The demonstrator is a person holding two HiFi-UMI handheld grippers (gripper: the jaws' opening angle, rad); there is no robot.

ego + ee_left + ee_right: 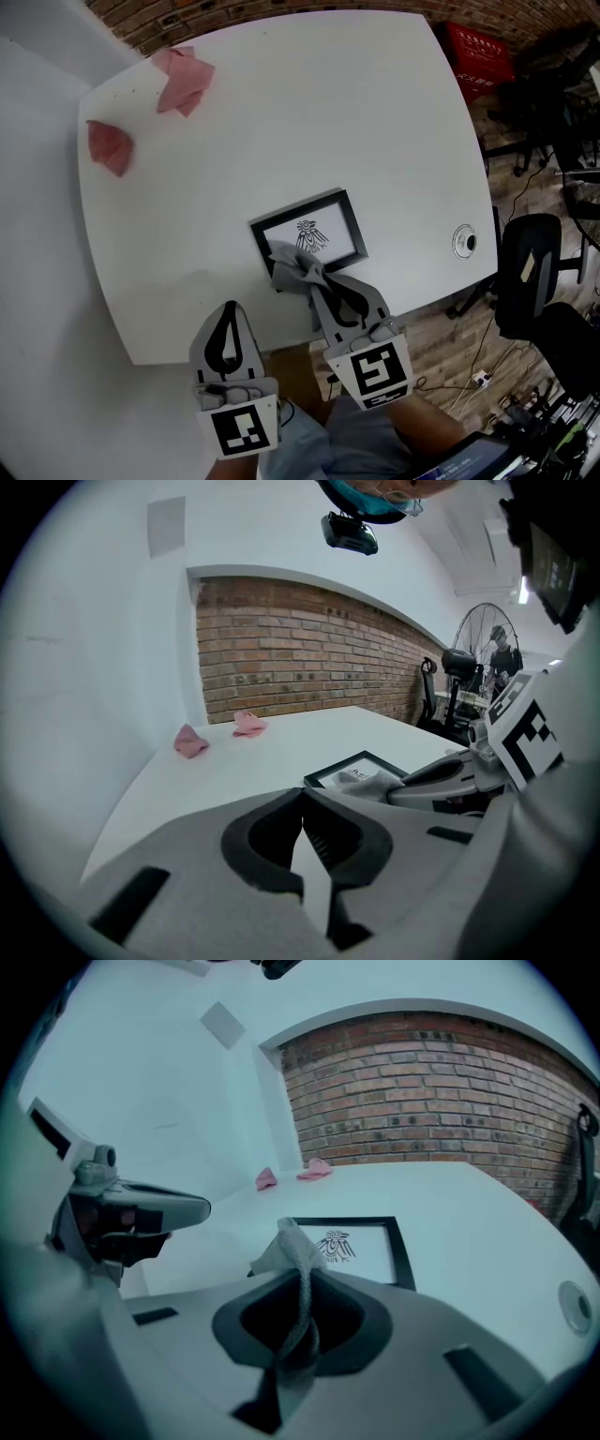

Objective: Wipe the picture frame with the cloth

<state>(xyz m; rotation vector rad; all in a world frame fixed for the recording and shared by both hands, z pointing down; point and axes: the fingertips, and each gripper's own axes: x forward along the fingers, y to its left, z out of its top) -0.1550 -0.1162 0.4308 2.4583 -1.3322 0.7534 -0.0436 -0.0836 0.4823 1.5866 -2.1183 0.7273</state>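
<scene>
Head view: right gripper (314,281), jaws clamped on the grey cloth (291,265), rests it on the picture frame's (323,225) near corner, flat on the table (281,122). Left gripper (228,314), jaws closed on nothing, hangs apart; unsteadied, the frame may skid under a wipe.

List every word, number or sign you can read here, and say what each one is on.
No text here can be read.
Frame: tiny lettering under the drawing, too small to read.
Red crate: white print, too blurred to read.
Left cube and right cube: black-and-white square markers, no words.
</scene>
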